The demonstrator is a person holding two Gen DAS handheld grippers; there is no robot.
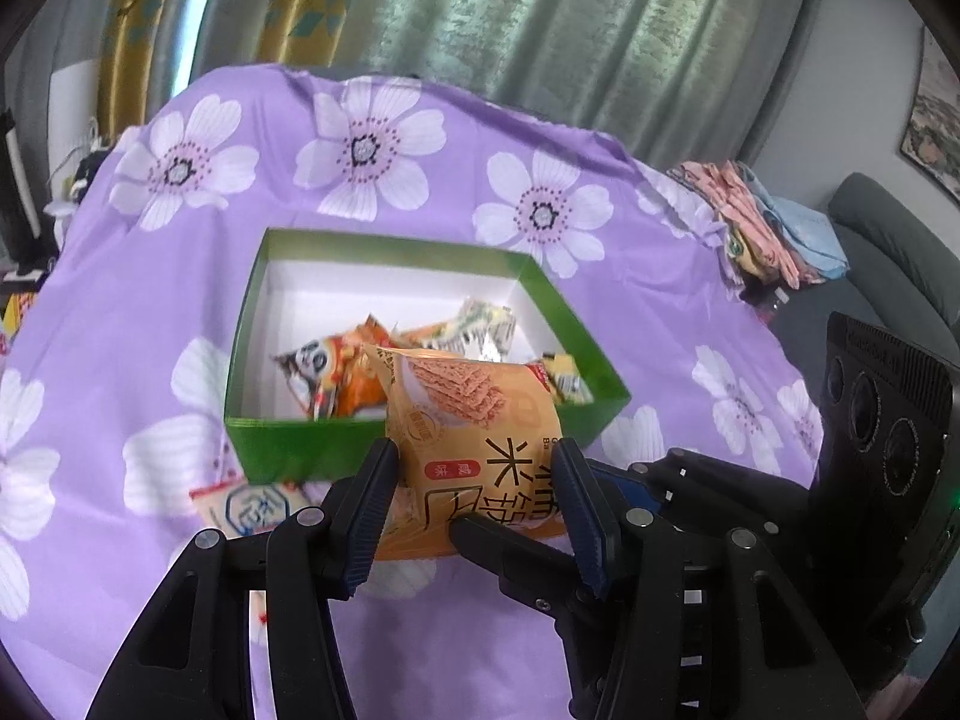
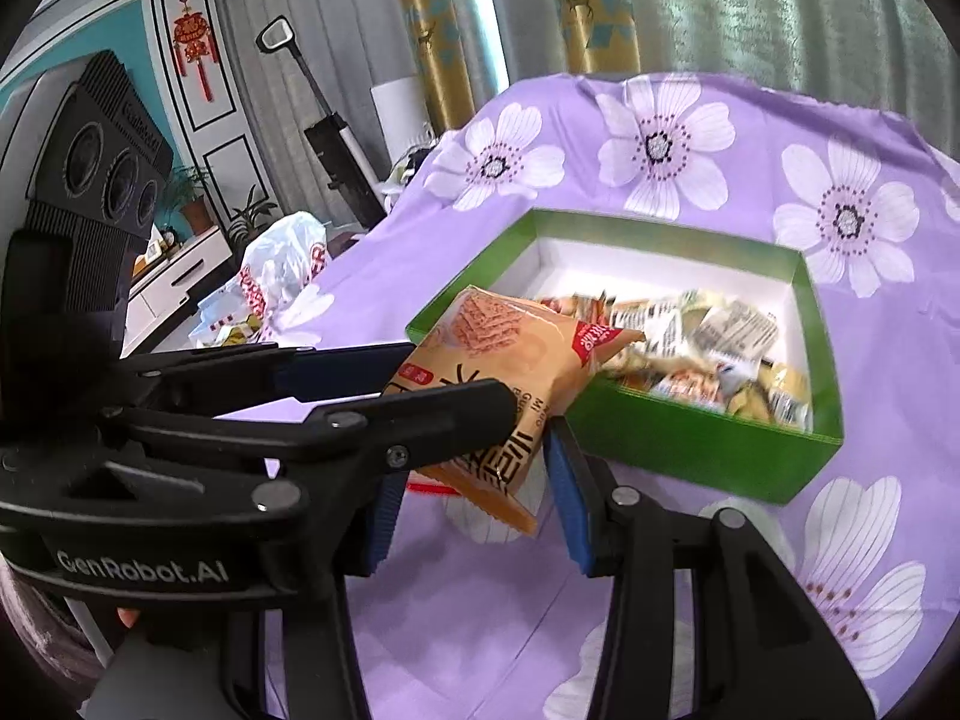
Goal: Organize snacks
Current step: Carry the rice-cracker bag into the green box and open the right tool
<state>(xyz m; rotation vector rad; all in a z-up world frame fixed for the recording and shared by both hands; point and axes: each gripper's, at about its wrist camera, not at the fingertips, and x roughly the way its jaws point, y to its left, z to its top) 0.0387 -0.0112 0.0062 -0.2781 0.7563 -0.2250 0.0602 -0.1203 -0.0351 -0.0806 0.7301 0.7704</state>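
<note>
Left wrist view: left gripper (image 1: pixel 474 468) clamps orange packet (image 1: pixel 474 414), held above purple cloth (image 1: pixel 120 324), just before green box (image 1: pixel 288 450). Right gripper (image 2: pixel 474 480) grips same packet (image 2: pixel 510 354) at lower end; packet tip overhangs box (image 2: pixel 702 450) rim. Box holds loose snacks (image 2: pixel 708 330). White packet (image 1: pixel 252 504) lies on cloth beside box. Curtains (image 1: pixel 540 12) beyond.

The left hand-held gripper (image 1: pixel 474 480) points forward and downward, its two blue-padded fingers (image 1: pixel 372 510) closed on the sides of an orange snack packet (image 1: pixel 474 414). The right hand-held gripper (image 2: pixel 474 480) comes in from the 3 o'clock side in the left wrist view, angled down too, its pads (image 2: pixel 567 498) flanking the packet's lower end; whether they press it cannot be told.
</note>
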